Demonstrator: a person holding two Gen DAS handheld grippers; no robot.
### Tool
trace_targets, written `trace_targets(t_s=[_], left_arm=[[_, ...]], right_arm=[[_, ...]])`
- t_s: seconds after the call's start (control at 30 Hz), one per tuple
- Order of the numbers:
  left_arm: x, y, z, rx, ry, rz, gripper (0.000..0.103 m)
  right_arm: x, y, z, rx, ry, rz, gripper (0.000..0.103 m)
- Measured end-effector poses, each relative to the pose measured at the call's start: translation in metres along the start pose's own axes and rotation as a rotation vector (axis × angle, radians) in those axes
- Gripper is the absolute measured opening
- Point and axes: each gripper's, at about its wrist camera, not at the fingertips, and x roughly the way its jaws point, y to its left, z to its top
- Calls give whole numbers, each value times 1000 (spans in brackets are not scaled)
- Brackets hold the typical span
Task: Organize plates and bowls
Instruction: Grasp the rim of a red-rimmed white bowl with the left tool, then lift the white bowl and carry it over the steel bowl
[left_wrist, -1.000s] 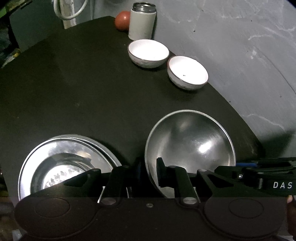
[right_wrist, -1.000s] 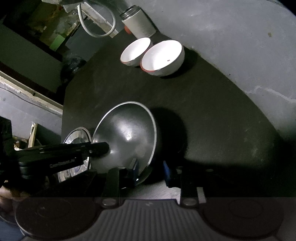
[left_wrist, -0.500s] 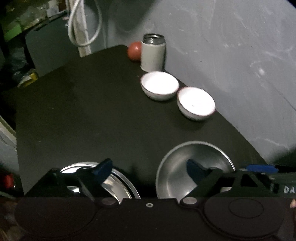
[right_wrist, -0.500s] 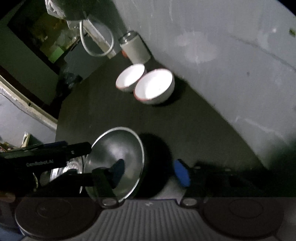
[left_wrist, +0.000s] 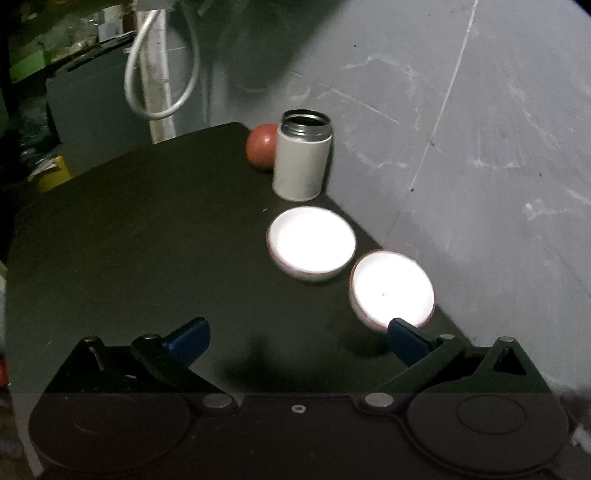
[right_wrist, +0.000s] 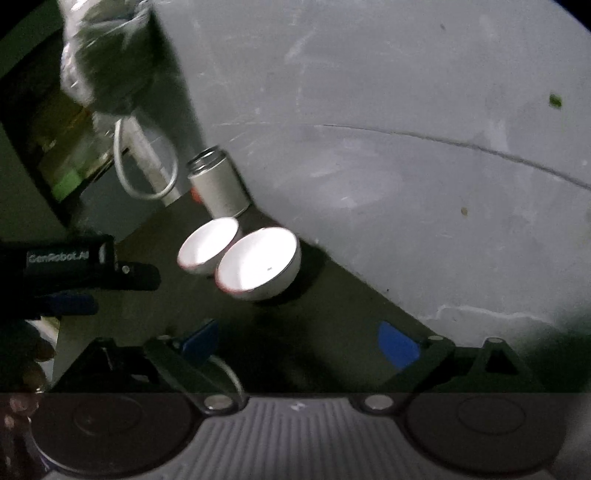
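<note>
Bowls: the near white bowl (left_wrist: 392, 288) sits on the table (left_wrist: 147, 240), touching the left tool (left_wrist: 299, 338)'s right fingertip; right tool (right_wrist: 301, 341) farther back; both gape empty.

The left gripper (left_wrist: 297, 338) is seen spread wide above the dark table (left_wrist: 129, 240), with nothing held between its blue fingertips (left_wrist: 188, 338). Two white bowls are set along the table's right edge by the grey wall (left_wrist: 461, 147): the far bowl (left_wrist: 311, 243) and the near bowl (left_wrist: 392, 288), close together, the latter partly hidden by the right fingertip. Beyond them an open canister (left_wrist: 303, 160) is stood upright, with a red ball (left_wrist: 262, 146) just behind it. A white hose (left_wrist: 159, 74) is looped in the background.
</note>
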Motion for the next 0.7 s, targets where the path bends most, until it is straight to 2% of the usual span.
trace_targets(t_s=[0.27, 0.37, 0.63, 0.7], left_arm=[[49, -6, 27, -16, 60, -39, 102], [59, -5, 27, -41, 74, -57, 102], [82, -3, 30, -95, 113, -79, 101], [87, -4, 29, -83, 133, -94, 97]], right_arm=[[28, -1, 9, 86, -17, -9, 93], [37, 4, 13, 84, -15, -7, 88], [56, 2, 22, 83, 9, -33, 82], [61, 1, 24, 91, 18, -26, 82]])
